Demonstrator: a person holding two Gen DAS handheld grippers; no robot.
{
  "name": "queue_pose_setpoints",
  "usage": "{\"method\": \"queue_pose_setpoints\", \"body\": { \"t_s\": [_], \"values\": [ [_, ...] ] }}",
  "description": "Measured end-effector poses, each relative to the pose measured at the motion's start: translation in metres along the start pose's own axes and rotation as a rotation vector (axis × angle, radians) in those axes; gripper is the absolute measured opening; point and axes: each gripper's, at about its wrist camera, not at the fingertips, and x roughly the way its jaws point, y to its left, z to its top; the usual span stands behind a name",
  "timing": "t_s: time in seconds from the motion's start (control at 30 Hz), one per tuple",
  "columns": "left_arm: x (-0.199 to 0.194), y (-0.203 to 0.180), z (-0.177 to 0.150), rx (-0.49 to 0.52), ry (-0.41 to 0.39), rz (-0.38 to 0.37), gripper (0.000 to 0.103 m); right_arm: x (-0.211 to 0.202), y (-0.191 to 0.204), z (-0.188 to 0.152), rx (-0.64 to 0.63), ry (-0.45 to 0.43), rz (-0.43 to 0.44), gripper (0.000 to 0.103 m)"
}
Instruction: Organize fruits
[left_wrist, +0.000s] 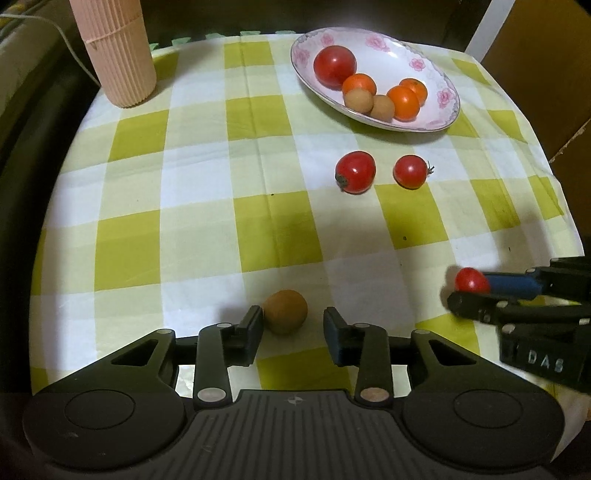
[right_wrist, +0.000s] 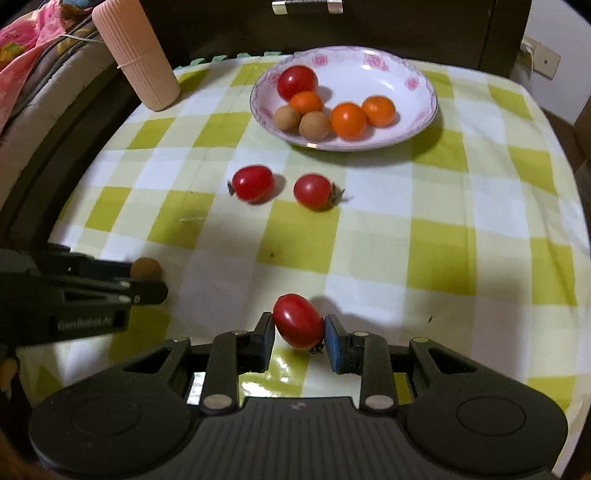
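Observation:
A flowered white plate (left_wrist: 436, 122) (right_wrist: 417, 129) at the far side holds a red tomato, oranges and brown longans. Two cherry tomatoes (left_wrist: 355, 172) (left_wrist: 410, 171) lie loose on the checked cloth in front of it, also in the right wrist view (right_wrist: 254, 184) (right_wrist: 313, 191). My left gripper (left_wrist: 293, 325) is open around a brown longan (left_wrist: 285, 311), whose left side touches the left finger. My right gripper (right_wrist: 299, 328) is shut on a cherry tomato (right_wrist: 298, 320); it shows in the left wrist view (left_wrist: 471, 281).
A tall ribbed pink cup (left_wrist: 114, 51) (right_wrist: 136, 55) stands at the table's far left corner. The green-and-white checked cloth (left_wrist: 221, 184) covers the table, with dark edges at left and right. A white cable (left_wrist: 70, 48) hangs at far left.

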Motion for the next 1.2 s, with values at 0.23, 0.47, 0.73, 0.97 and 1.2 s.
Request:
{"method": "queue_pose_setpoints", "body": {
  "t_s": [0.23,0.47,0.73,0.97,1.2],
  "values": [
    [0.001,0.000,0.001,-0.001,-0.008,0.012,0.050,0.001,0.001,-0.002,-0.018,-0.020,0.024,0.030],
    [0.000,0.002,0.003,-0.017,-0.009,-0.004,0.052,-0.001,-0.007,0.003,0.008,-0.023,0.031,0.033],
    [0.002,0.003,0.003,-0.019,0.006,0.003,0.054,0.004,-0.001,0.012,-0.009,-0.016,0.044,0.033],
    [0.003,-0.002,0.002,0.011,0.006,0.028,0.049,0.009,0.005,0.012,-0.031,-0.002,0.040,0.033],
    [0.000,-0.001,0.001,0.022,0.003,0.041,0.033,0.011,0.012,0.007,-0.077,0.007,0.002,0.028]
  ]
}}
